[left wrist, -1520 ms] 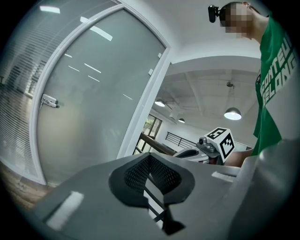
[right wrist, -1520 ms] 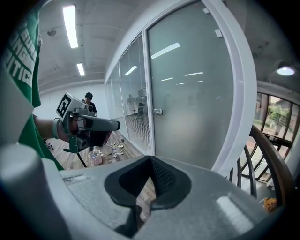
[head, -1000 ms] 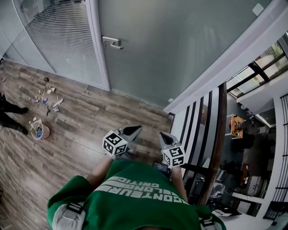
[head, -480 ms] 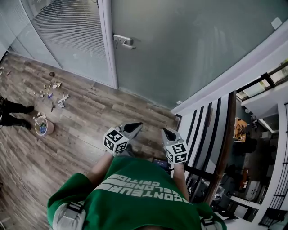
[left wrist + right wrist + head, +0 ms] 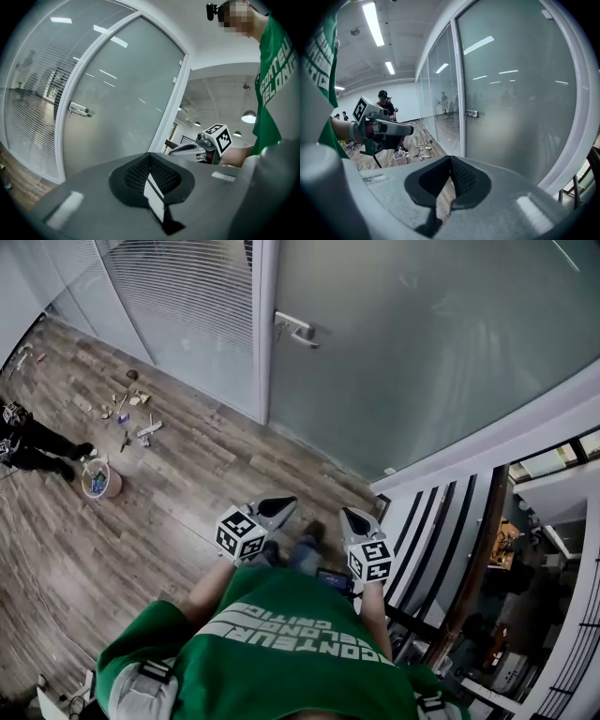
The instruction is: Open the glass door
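The frosted glass door (image 5: 422,343) stands ahead in a white frame (image 5: 265,324), with a metal lever handle (image 5: 298,329) near its left edge. That handle (image 5: 79,110) is far off in the left gripper view, and the handle (image 5: 472,113) is just as distant in the right gripper view. My left gripper (image 5: 284,503) and right gripper (image 5: 348,514) are held side by side in front of my green shirt, both pointing at the door. Each is shut with nothing between its fingers. Neither touches the door.
Small debris (image 5: 131,413) and a little bucket (image 5: 100,479) lie on the wooden floor to the left, beside a person's legs (image 5: 42,451). A dark, striped railing (image 5: 422,540) runs along the right. Glass partitions with blinds (image 5: 178,296) continue left of the door.
The door and its handle have slid right and lower in the head view as I move toward them. Both grippers stay shut and side by side.
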The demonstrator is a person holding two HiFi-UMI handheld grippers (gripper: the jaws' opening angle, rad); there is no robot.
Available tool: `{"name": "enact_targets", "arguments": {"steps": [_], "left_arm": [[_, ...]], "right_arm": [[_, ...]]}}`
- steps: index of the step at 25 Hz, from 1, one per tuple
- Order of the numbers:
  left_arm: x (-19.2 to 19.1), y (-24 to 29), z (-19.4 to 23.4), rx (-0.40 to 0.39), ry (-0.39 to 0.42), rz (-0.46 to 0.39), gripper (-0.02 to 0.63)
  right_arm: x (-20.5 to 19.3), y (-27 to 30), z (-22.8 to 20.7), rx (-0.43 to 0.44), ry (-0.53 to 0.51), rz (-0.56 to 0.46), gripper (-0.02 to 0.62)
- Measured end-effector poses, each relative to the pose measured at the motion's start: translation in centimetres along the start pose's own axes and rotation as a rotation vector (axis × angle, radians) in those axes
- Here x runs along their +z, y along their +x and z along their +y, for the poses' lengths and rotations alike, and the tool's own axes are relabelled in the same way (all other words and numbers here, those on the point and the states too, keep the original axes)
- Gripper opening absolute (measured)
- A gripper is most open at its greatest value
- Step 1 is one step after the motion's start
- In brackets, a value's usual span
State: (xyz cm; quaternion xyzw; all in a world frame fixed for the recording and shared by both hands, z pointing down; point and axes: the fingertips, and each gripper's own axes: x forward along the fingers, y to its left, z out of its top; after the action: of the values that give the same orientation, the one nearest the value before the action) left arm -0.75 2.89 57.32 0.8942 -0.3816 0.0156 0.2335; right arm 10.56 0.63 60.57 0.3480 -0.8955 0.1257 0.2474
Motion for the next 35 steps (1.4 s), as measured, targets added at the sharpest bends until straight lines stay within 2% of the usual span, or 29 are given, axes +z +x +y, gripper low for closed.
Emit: {"name": "enact_targets", "arguments": {"steps": [10,21,35], "left_arm": [[1.9,0.4,2.6,0.108,0.001,-0.037,0.017],[4.9,3.8,5.3,0.199,0.004,-0.078,0.017],[6.9,10.0,6.0,0.199,0.01,-0.069,0.017]], "right_arm": [[2.6,3.9,-1.5,0.097,-0.051,-0.018,-0.008],[5.4,7.3,-5.9,0.177,-0.102,-0.027,-0.008],[6.2,8.9,-12.0,0.196,-0.084,-0.034,-0.008]]}}
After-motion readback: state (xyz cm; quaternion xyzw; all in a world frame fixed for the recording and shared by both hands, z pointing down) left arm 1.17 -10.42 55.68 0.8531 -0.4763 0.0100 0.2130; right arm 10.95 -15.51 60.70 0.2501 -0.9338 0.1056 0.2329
